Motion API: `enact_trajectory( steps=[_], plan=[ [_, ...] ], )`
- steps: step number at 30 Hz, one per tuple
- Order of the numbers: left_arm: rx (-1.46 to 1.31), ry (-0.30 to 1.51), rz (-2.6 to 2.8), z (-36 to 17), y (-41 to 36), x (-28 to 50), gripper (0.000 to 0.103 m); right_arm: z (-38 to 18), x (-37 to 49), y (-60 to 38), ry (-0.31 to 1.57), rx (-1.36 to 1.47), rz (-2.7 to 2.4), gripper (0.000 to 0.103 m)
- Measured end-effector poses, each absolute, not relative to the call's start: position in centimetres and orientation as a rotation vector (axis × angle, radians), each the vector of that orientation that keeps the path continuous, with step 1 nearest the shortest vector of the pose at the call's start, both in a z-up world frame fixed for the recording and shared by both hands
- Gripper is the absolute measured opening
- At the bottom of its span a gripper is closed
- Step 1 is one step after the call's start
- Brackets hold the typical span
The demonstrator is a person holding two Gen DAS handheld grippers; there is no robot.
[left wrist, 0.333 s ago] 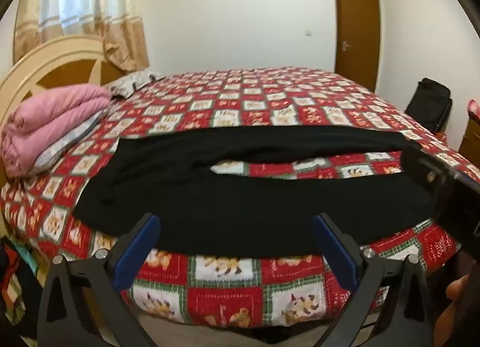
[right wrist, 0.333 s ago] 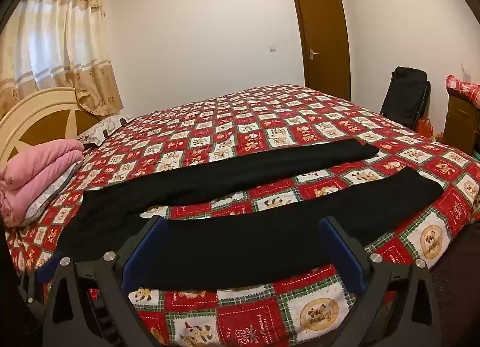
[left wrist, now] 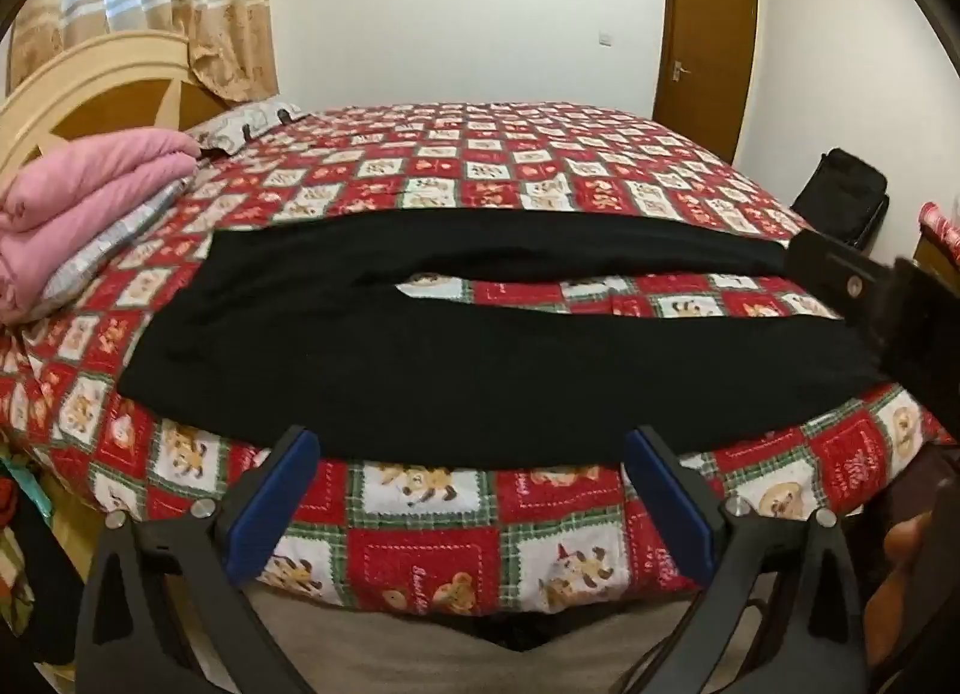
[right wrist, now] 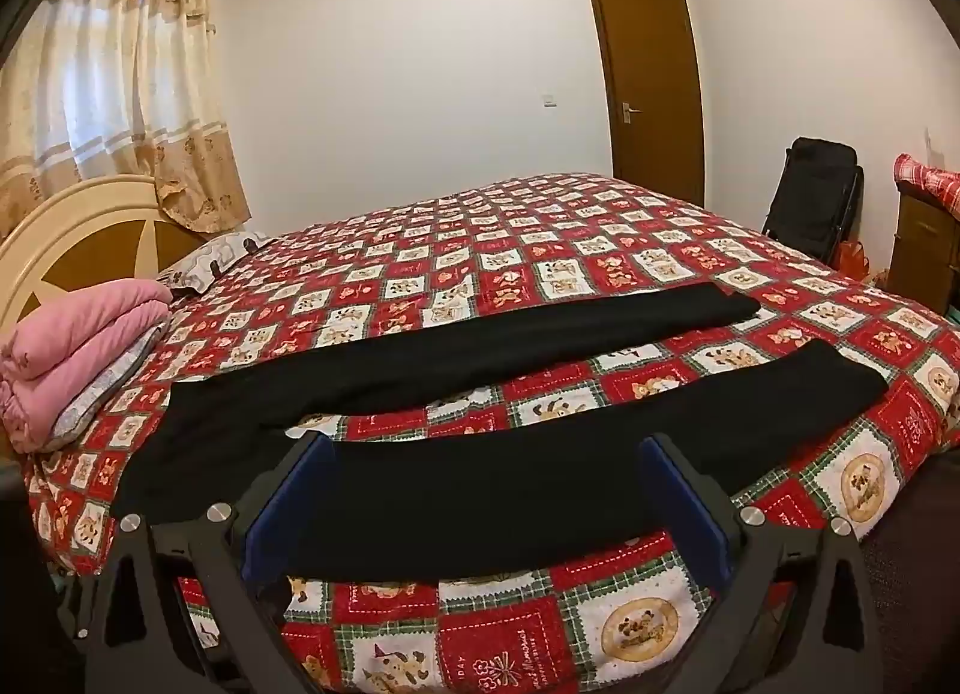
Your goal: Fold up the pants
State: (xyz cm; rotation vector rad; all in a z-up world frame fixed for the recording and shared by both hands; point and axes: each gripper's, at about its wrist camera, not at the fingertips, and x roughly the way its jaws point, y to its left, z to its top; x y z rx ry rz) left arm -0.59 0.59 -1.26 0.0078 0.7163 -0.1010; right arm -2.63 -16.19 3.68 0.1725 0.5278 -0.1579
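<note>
A: Left claw [left wrist: 471, 505] — jaws spread as wide as they go, nothing between the blue pads. Black pants [left wrist: 420, 346] lie flat on the bed [left wrist: 420, 550] just ahead of the tips, near hem edge just past them, not touching.

B: Right claw [right wrist: 486, 508] likewise wide open and empty. Near pant leg runs across ahead of and between its fingers; contact cannot be judged from this angle. Far leg lies beyond, a strip of quilt showing between the two.

A: Surroundings, left claw: folded pink blanket [left wrist: 90, 208] far ahead-left by the headboard [left wrist: 102, 88], pillow [left wrist: 246, 121] behind it. The right claw's body [left wrist: 888, 310] intrudes at my right edge, covering the leg ends.

B: From the right claw: brown door [right wrist: 651, 88] straight beyond the bed, black bag [right wrist: 816, 190] ahead-right on the floor, wooden cabinet [right wrist: 924, 250] further right, curtain [right wrist: 114, 94] upper left. Nothing lies on the pants.
</note>
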Motion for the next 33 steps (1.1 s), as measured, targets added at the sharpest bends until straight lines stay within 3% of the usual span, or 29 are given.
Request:
enact_trajectory(
  steps=[16,33],
  plan=[
    [0.041,0.584,0.018,0.7,2.7,-0.5,0.103,3.5,-2.3,-15.6,0.533,0.153,-0.148,0.102],
    [0.043,0.605,0.030,0.4,2.4,-0.4,0.103,2.8,-1.9,-15.8,0.558,0.167,-0.142,0.102]
  ],
)
